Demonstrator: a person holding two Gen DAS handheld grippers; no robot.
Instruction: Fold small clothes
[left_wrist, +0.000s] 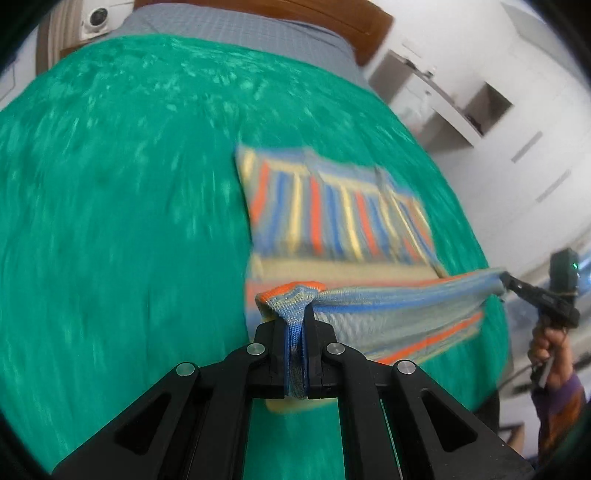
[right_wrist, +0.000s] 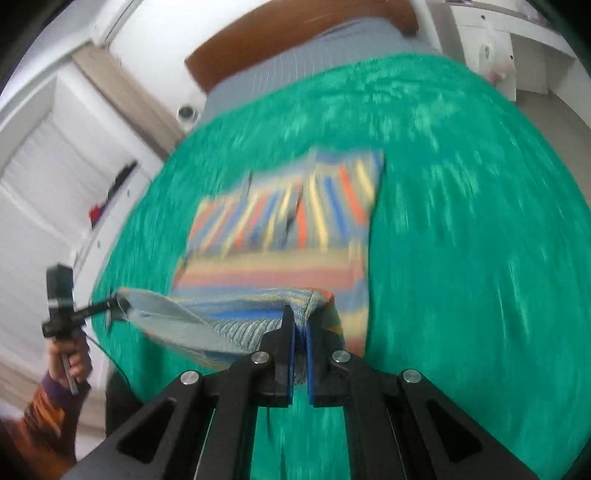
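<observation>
Two tools are at work, one in each of my hands, and both are clamped on the near hem of the same striped knit garment (left_wrist: 332, 221). My left tool (left_wrist: 297, 354) has a bunched corner of knit pinched deep between its closed fingers; my right tool (right_wrist: 300, 350) grips the opposite corner the same way. Between them the lifted edge hangs in a shallow sag just ahead of the fingertips, raised off the green bedspread (left_wrist: 110, 221).

Beyond that edge, the rest of the garment lies flat on the bedspread, its orange, blue and yellow stripes running away from the tools. I judge it light and very soft: it droops wherever it is not held and gathers into a wad inside each grip. It should drape over itself easily, but the loose knit could stretch or slide if I pull the corners apart too hard. Corners seem the right place to hold, since that keeps the hem straight for laying it forward.

Motion blur smears the far half, so I cannot make out whether there are sleeves, a neckline or an earlier fold there. The underside of the raised edge is hidden too. Past the garment, a grey sheet (left_wrist: 240, 33) and a brown headboard (left_wrist: 332, 14) close the far end of the bed.
</observation>
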